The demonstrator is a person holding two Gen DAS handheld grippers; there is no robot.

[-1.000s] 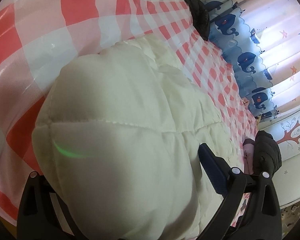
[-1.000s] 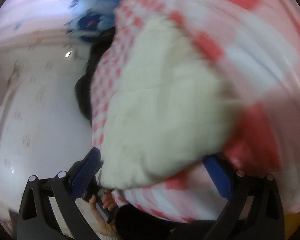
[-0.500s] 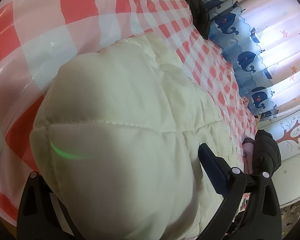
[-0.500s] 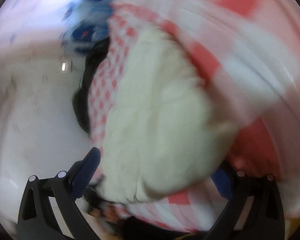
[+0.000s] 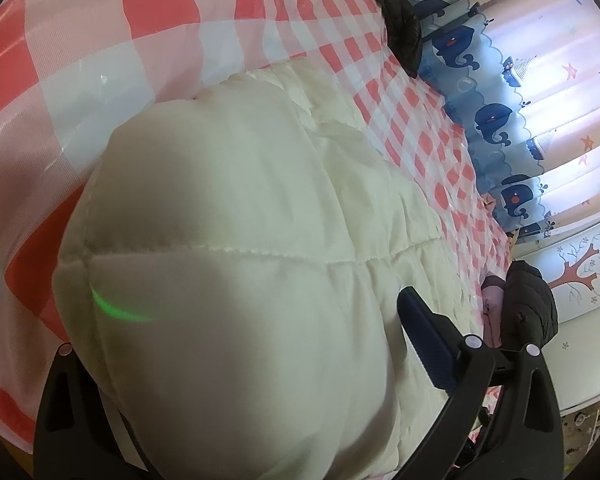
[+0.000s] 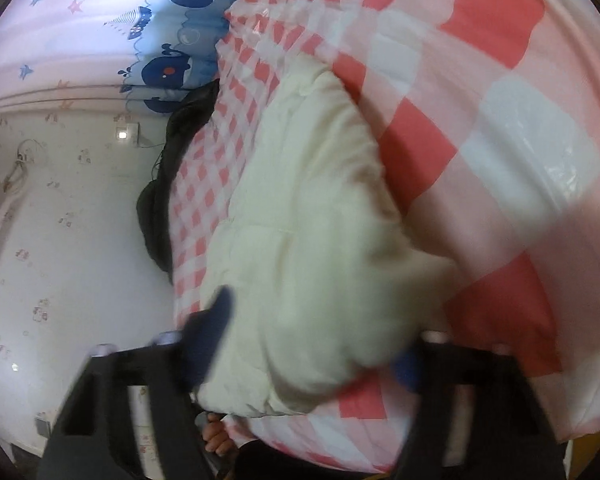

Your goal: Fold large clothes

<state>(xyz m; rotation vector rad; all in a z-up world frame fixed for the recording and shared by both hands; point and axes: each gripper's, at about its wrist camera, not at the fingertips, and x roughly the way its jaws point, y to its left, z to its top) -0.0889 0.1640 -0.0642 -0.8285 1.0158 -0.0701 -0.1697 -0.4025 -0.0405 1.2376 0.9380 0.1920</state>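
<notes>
My right gripper has steadied from its blurred swing, jaws apart around the jacket's near end. The left gripper stays likewise. The jacket lies along the bed's middle, ready for folding.

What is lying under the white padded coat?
The white padded coat lies on a red and white checked sheet, which shows all around it. Whether anything else lies between them cannot be seen, because the coat covers that part.
</notes>
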